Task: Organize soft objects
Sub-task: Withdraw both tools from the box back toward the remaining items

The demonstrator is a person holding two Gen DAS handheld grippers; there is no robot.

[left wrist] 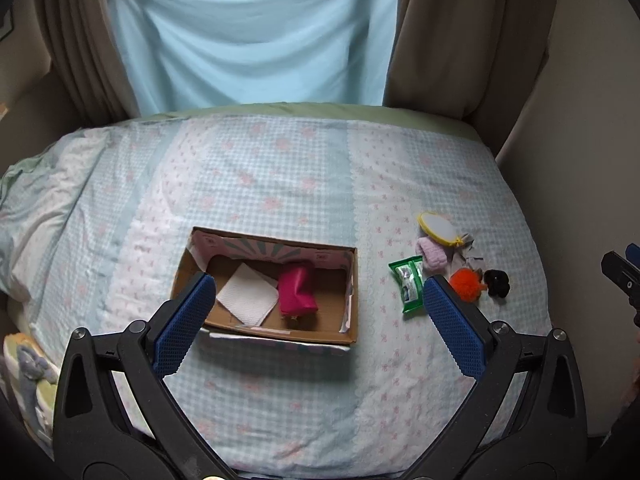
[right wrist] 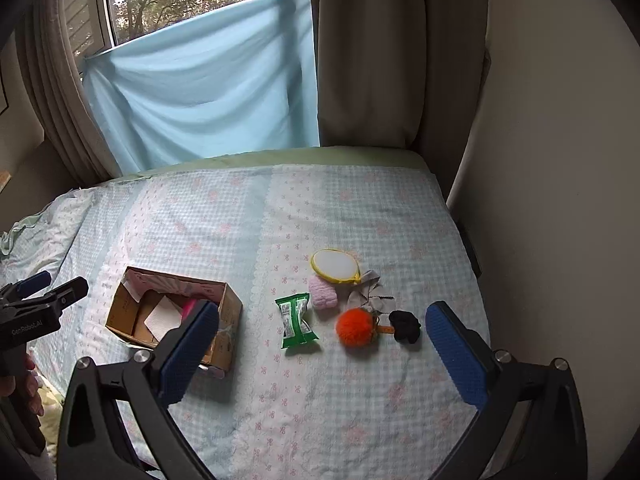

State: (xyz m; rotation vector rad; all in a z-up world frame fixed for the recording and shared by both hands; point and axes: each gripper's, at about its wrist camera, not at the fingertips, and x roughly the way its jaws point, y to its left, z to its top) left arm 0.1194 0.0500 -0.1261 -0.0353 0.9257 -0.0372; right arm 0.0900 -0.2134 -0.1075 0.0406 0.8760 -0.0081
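Observation:
An open cardboard box (left wrist: pixel 180 268) (right wrist: pixel 228 312) lies on the bed. Inside it are a magenta pouch (left wrist: pixel 296 290) and a white cloth (left wrist: pixel 248 295). To its right lie a green wipes pack (left wrist: pixel 409 283) (right wrist: pixel 297 322), a pink fluffy item (left wrist: pixel 431 255) (right wrist: pixel 323 297), a yellow-rimmed round pouch (left wrist: pixel 436 229) (right wrist: pixel 335 266), an orange pompom (left wrist: pixel 466 283) (right wrist: pixel 356 327), a black scrunchie (left wrist: pixel 497 282) (right wrist: pixel 406 326) and a grey cloth (right wrist: pixel 370 298). My left gripper (left wrist: pixel 320 320) hovers open over the box's near side. My right gripper (right wrist: pixel 320 340) is open above the loose items, empty.
The bed (left wrist: pixel 280 168) has a pale blue checked cover with pink bows. A light blue sheet (left wrist: pixel 248 32) and beige curtains (right wrist: pixel 360 52) hang behind. A wall (right wrist: pixel 552 160) borders the right side. A hand (right wrist: pixel 28 392) holds the left gripper's handle.

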